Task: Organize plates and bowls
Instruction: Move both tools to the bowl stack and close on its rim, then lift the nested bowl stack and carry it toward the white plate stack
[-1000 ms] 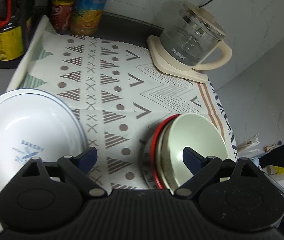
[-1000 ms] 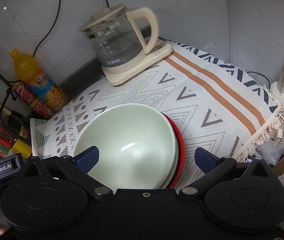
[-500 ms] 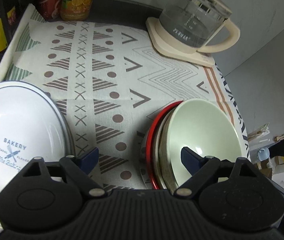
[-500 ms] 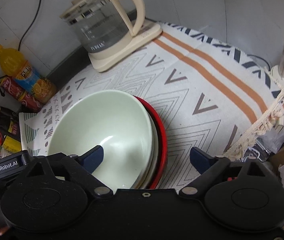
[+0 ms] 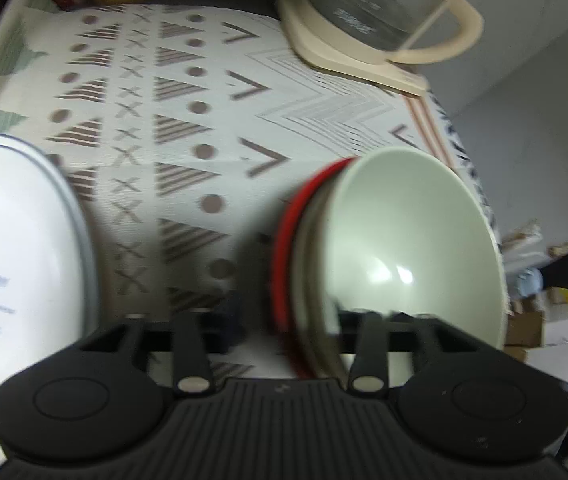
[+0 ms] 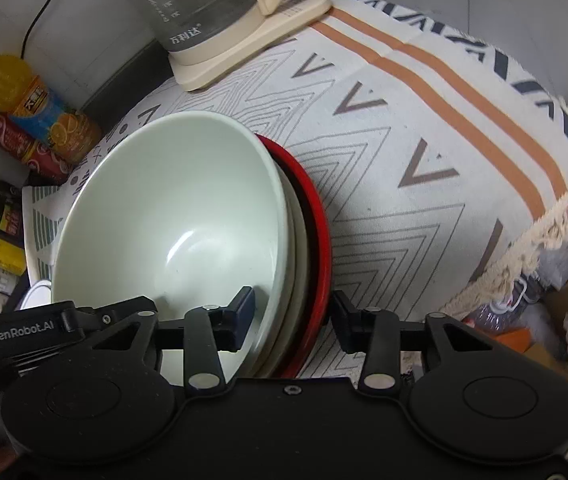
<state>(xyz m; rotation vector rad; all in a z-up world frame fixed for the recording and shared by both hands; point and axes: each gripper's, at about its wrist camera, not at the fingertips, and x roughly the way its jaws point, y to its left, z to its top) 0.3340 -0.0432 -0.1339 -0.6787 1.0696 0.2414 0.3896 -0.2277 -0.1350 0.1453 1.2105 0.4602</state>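
Observation:
A pale green bowl [image 6: 172,216] sits in a stack on a cream plate and a red plate [image 6: 316,216] on the patterned cloth. My right gripper [image 6: 292,312] has closed on the stack's near right rim, one finger inside the bowl, the other outside the red plate. The same stack [image 5: 400,248] shows in the left wrist view, blurred. My left gripper [image 5: 284,320] has closed on its left rim; the right fingertip is hidden inside the bowl. A white plate with "BAKERY" print [image 5: 12,264] lies at the left.
A glass kettle on a cream base [image 6: 236,20] stands at the back of the cloth. Bottles and cans [image 6: 32,112] line the back left. The cloth's fringed edge [image 6: 556,216] hangs off the table at the right, with clutter below.
Both grippers moved forward and down onto the stack and their jaws narrowed from wide open to closing on its rims. The left view is now motion-blurred.

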